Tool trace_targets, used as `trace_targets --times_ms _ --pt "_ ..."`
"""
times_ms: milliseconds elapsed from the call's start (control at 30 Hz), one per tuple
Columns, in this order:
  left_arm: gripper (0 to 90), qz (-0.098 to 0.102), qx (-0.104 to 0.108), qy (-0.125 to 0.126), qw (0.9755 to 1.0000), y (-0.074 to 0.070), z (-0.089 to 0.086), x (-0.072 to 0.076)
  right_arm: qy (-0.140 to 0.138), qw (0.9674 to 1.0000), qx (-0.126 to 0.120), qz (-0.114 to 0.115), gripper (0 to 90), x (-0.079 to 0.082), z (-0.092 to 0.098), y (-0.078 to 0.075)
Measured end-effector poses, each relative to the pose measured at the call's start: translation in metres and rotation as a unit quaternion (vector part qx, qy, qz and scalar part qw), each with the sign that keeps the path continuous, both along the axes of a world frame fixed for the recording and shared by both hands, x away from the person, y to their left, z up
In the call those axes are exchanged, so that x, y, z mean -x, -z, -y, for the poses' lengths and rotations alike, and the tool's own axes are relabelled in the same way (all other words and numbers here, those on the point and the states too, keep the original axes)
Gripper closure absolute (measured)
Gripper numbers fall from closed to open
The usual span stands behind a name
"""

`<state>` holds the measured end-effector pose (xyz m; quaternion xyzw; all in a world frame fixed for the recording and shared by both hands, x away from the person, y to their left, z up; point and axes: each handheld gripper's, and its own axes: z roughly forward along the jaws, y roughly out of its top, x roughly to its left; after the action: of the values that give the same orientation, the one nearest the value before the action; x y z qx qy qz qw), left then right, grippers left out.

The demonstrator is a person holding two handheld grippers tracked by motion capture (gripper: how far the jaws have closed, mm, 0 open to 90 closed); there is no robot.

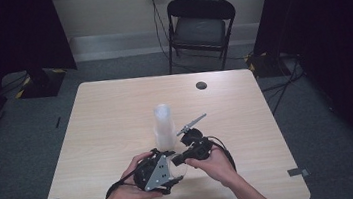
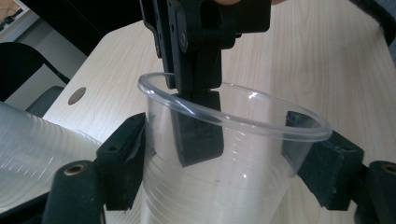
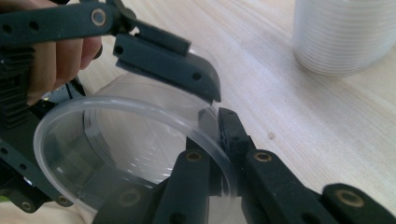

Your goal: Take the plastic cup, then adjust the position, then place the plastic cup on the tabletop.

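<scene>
A single clear plastic cup [image 2: 233, 154] is sitting low in the centre of the left gripper view, between the two jaws of the left gripper [image 2: 231, 154], whose black pads [image 2: 122, 158] are touching its ribbed wall on both sides. The right gripper [image 3: 219, 135] is pinching the cup's rim, one jaw inside, one outside. A stack of clear plastic cups [image 1: 164, 126] is standing mid-table in the high view, just above both grippers.
</scene>
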<state>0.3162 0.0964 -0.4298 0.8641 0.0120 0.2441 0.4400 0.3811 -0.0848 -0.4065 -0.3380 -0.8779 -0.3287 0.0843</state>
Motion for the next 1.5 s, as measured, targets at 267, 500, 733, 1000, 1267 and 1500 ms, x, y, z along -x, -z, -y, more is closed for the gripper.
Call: trace_targets --times_ms 267,500,733,1000,1267,1500 --pt "26.8 -0.008 0.016 0.001 0.9998 0.006 0.000 -0.001 0.010 0.9999 0.000 -0.007 89.0 -0.001 0.003 0.003" --pt "30.9 -0.018 0.038 0.001 0.9991 0.006 -0.002 -0.003 0.016 0.9998 -0.004 -0.006 84.2 -0.001 0.003 0.003" --pt "30.9 -0.041 0.063 -0.014 0.9970 0.005 -0.008 -0.009 0.023 0.9996 -0.013 -0.005 75.3 -0.001 0.003 0.002" --pt "30.8 -0.084 0.095 -0.028 0.9915 0.008 -0.016 -0.016 0.037 0.9990 -0.023 0.009 61.2 0.000 0.007 -0.004" --pt "30.6 -0.103 0.112 -0.041 0.9875 0.010 -0.023 -0.020 0.049 0.9967 -0.057 0.032 56.1 0.001 0.012 -0.010" --pt "30.3 -0.119 0.124 -0.046 0.9840 0.011 -0.025 -0.020 0.044 0.9935 -0.079 0.070 50.9 0.003 0.013 -0.012"
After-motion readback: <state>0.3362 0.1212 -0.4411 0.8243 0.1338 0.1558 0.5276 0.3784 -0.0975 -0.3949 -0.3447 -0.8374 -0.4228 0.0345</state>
